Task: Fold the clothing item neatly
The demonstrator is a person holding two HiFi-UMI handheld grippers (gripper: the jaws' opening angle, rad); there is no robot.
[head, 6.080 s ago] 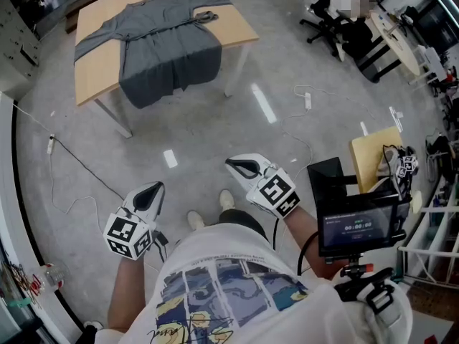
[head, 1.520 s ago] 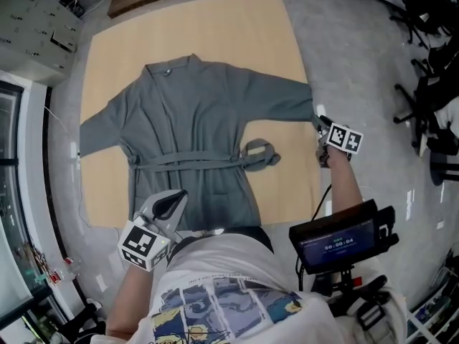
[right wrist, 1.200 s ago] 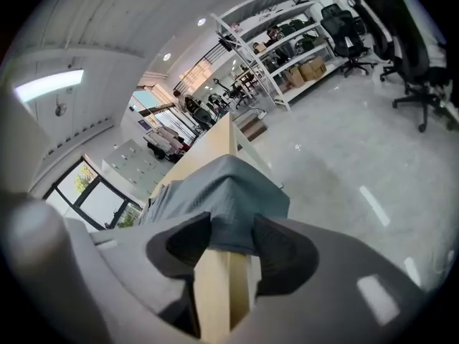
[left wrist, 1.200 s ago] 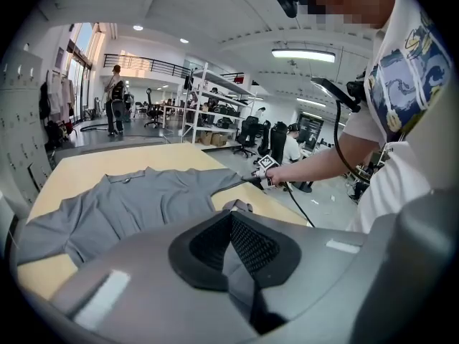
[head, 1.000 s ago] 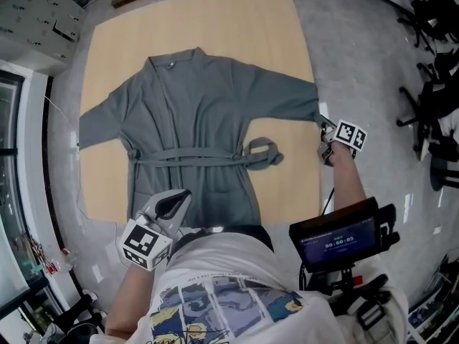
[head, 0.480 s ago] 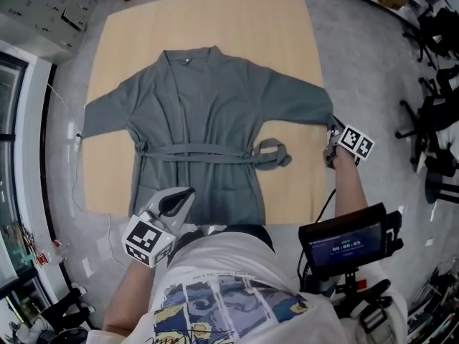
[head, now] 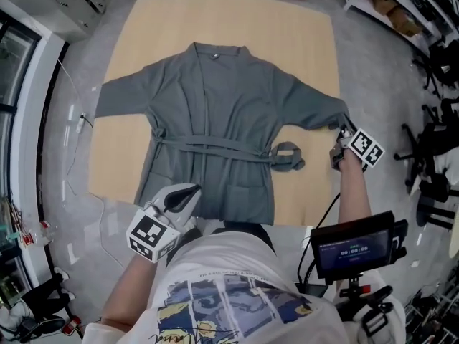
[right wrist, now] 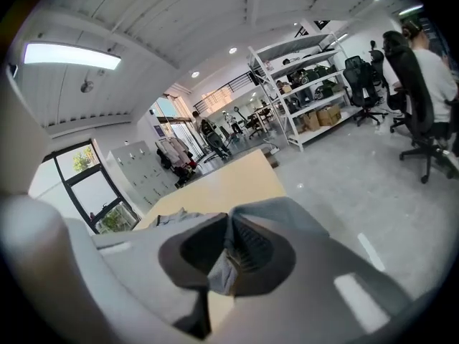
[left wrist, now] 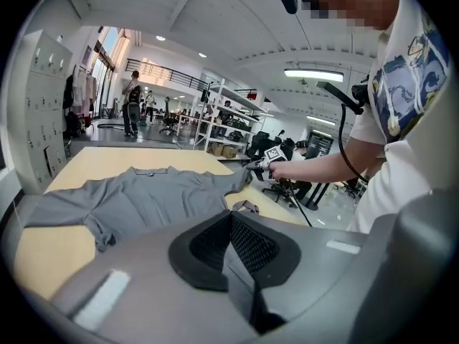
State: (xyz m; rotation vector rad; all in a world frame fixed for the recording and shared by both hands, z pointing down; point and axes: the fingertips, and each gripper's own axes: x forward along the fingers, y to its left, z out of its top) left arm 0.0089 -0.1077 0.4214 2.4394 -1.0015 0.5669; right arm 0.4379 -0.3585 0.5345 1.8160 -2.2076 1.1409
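Nearest of all, a small screen (head: pixel 356 246) is carried at the person's right side. Just beyond it, the left gripper (head: pixel 189 190) is held at the near edge of the worktop (head: pixel 305 41), by the hem of a grey robe (head: pixel 215 106). Its jaws are pressed together with nothing between them.

The robe is spread flat and front up, with its hem along the near edge and its collar (head: pixel 219 49) pointing toward the far edge. A belt (head: pixel 208 145) is tied across the waist, and its loose end is bunched on bare wood toward the right edge.

Farther out, at the right edge, the right gripper (head: pixel 343 128) is clenched on the cuff of one sleeve (head: pixel 315 110). Its jaws have just been closing, and a fold of grey cloth is seen pinched between the pads. That sleeve is drawn out toward the right edge. The other sleeve (head: pixel 118 100) is laid out toward the left edge. Beyond the collar, a strip of bare wood is left before the far edge.
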